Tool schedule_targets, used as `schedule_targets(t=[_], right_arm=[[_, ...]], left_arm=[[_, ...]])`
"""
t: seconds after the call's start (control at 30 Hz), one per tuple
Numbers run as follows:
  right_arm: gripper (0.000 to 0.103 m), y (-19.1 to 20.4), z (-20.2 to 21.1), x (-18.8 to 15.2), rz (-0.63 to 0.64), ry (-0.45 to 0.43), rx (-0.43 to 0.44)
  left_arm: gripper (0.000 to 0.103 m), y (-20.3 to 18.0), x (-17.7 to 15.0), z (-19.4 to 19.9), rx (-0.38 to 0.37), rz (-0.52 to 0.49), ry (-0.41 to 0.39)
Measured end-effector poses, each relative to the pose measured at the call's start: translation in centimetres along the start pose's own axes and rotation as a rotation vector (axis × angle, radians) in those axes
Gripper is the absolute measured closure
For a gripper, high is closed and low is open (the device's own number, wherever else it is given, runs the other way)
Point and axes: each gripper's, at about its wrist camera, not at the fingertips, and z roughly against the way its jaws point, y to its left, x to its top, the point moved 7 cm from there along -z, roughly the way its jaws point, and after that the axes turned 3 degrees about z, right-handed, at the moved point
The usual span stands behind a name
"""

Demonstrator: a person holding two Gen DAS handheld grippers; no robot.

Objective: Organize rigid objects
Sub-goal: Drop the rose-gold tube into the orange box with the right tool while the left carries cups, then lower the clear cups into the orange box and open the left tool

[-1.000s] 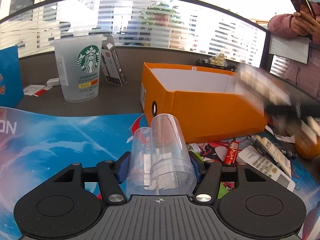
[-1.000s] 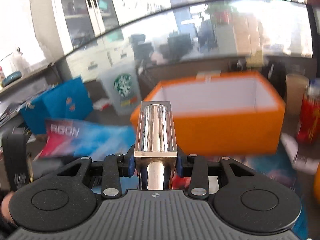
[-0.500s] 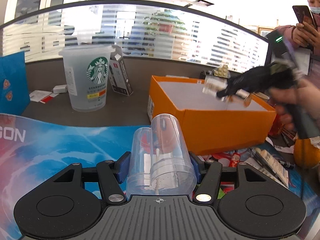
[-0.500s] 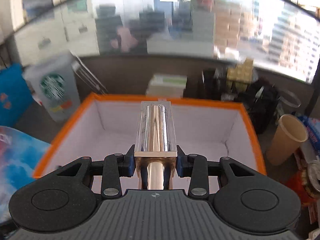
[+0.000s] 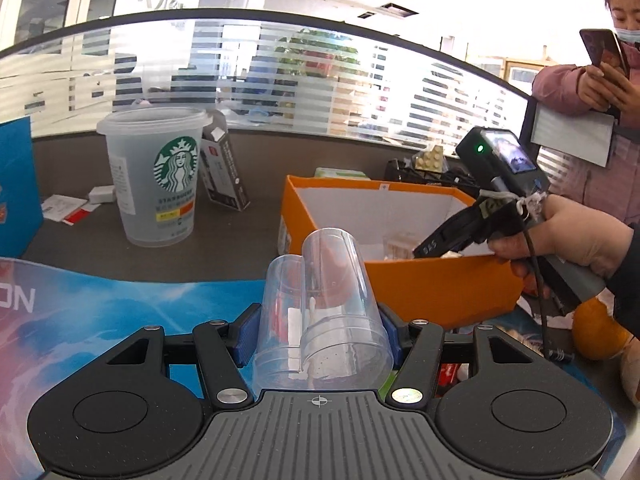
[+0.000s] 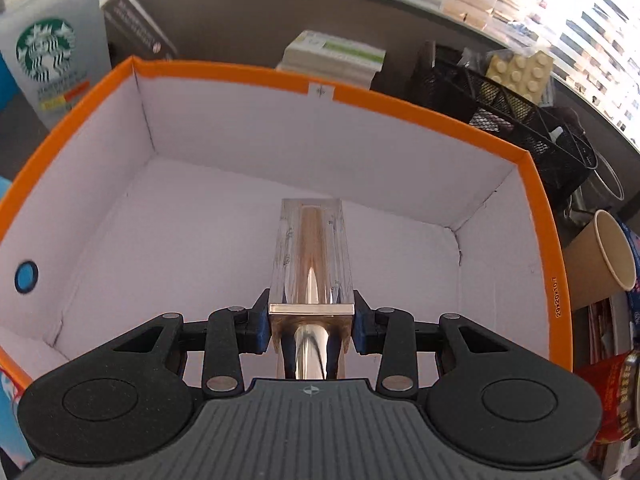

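Note:
My left gripper is shut on two clear plastic cups side by side, held in front of the orange box. My right gripper is shut on a clear square bottle with a gold cap and holds it inside the orange box, low over the white floor. In the left wrist view the right gripper's body reaches down into the box from the right, and the bottle shows at its tip.
A large Starbucks cup and a dark carton stand behind left of the box. A black mesh basket, a paper cup and stacked books flank the box. An orange fruit lies right. A person stands at back right.
The right gripper has swung over the box and gone down into it with the bottle. The left gripper has shifted slightly left and back, still holding the cups.

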Motion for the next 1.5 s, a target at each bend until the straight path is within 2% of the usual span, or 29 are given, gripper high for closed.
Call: schedule_targets(t=[0.13,0.27,0.37,0.47,0.6,0.7,0.87,1.13,1.3,1.5], right_arm=[[0.068,0.0,-0.3,-0.8,-0.003,0.02,0.034],[0.063,-0.6,1.4,-0.6,-0.033,-0.064,0.05],[0.063,-1.4,4.1,-0.3,-0.068,-0.163,0.07],[0.063,-2.6,8.4,-0.8,-0.103,-0.303,0.074],[0.062,-3.6,13.7,-3.3,-0.134,-0.452,0.117],[0.061,-3.2,16.0,-6.3,-0.136,-0.497,0.138],[0.061,-2.7,15.6,-11.3,-0.132,-0.476,0.132],[0.061,-2.7,10.4,-17.0,-0.089,-0.333,0.096],[0.061,-3.1,9.8,-17.6,-0.086,-0.344,0.123],[0.062,-2.3,10.2,-18.8,-0.023,-0.36,0.123]], left_arm=[[0.045,-1.0,1.4,-0.1,-0.017,-0.01,-0.013],[0.045,-2.4,3.2,-0.7,-0.038,-0.027,-0.018],[0.045,-3.9,4.7,-1.5,-0.055,-0.045,-0.024],[0.045,-5.2,6.5,-2.5,-0.057,-0.072,-0.035],[0.045,-6.3,8.1,-5.7,-0.071,-0.05,0.025],[0.045,-6.9,8.4,-8.7,-0.048,-0.057,0.077],[0.045,-7.0,7.6,-13.1,-0.02,-0.037,0.178],[0.045,-6.2,5.7,-16.9,0.018,-0.004,0.301],[0.045,-6.4,5.3,-17.6,0.038,-0.005,0.326],[0.045,-6.3,4.8,-18.5,0.05,0.004,0.358]])
